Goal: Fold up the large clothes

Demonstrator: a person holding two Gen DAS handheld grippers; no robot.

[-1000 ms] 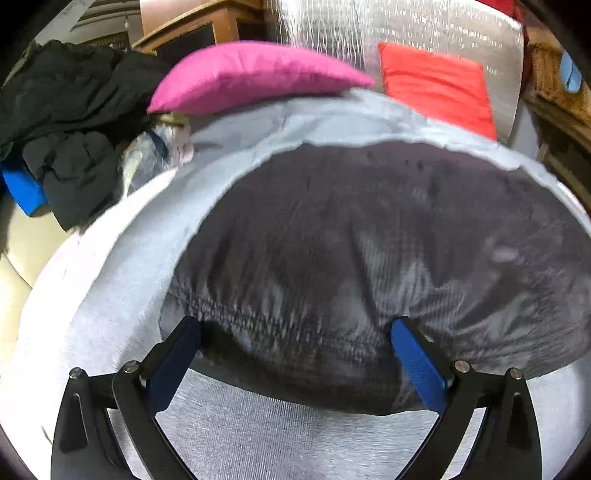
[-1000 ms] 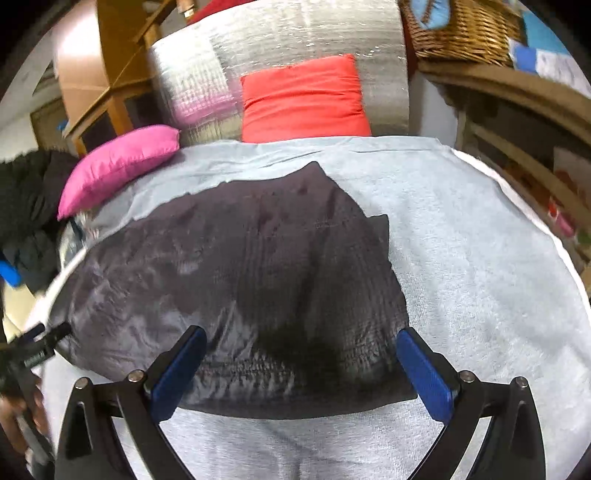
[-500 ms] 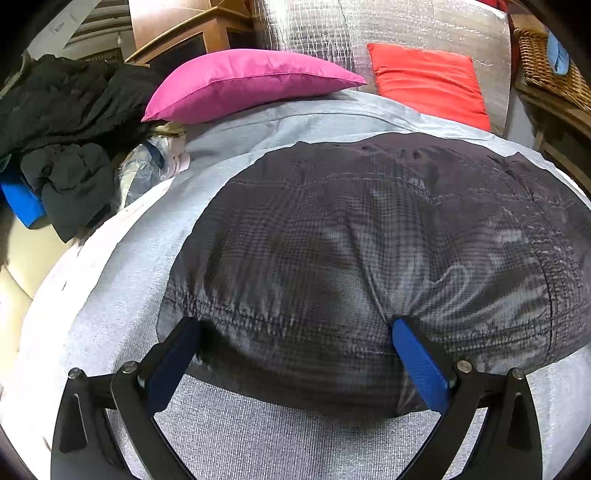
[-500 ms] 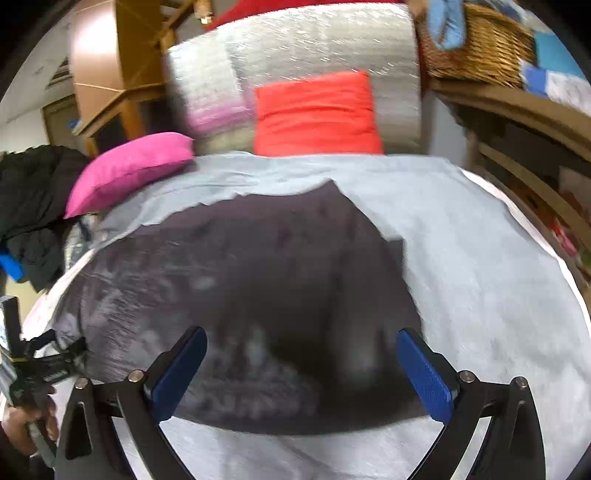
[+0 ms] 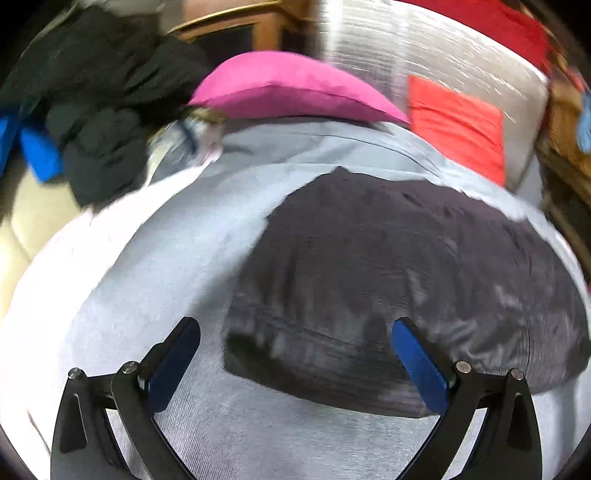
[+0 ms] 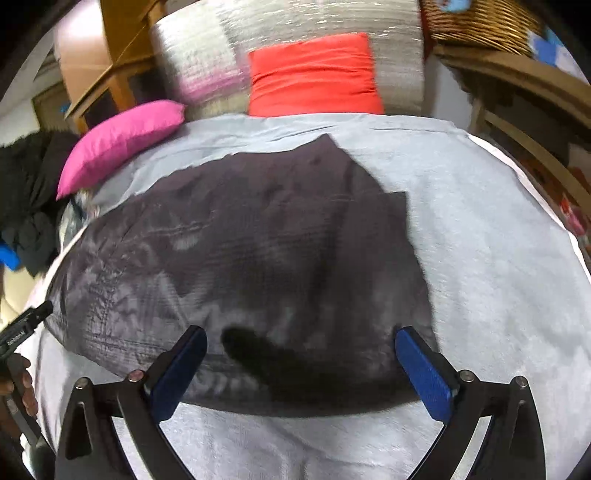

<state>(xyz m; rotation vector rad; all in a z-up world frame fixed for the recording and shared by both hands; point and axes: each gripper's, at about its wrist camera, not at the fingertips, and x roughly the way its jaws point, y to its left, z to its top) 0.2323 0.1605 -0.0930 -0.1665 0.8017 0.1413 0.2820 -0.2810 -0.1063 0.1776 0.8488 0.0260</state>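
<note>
A dark grey checked garment (image 5: 388,280) lies spread flat on the light grey sheet (image 5: 155,280); it also shows in the right wrist view (image 6: 258,266). My left gripper (image 5: 295,350) is open and empty, hovering over the garment's near left hem and corner. My right gripper (image 6: 301,360) is open and empty over the garment's near right hem. The left gripper's body (image 6: 22,328), held by a hand, shows at the right wrist view's left edge.
A pink pillow (image 5: 291,86) and a red cushion (image 5: 458,125) lie at the far end against a silver padded backrest (image 6: 295,33). A pile of black clothes (image 5: 99,110) sits at the left. A wicker basket (image 6: 480,18) and wooden shelves stand at the right.
The left gripper has shifted left, so the garment's left corner now lies between its fingers. The right gripper has moved slightly closer to the hem. Both stay open.
</note>
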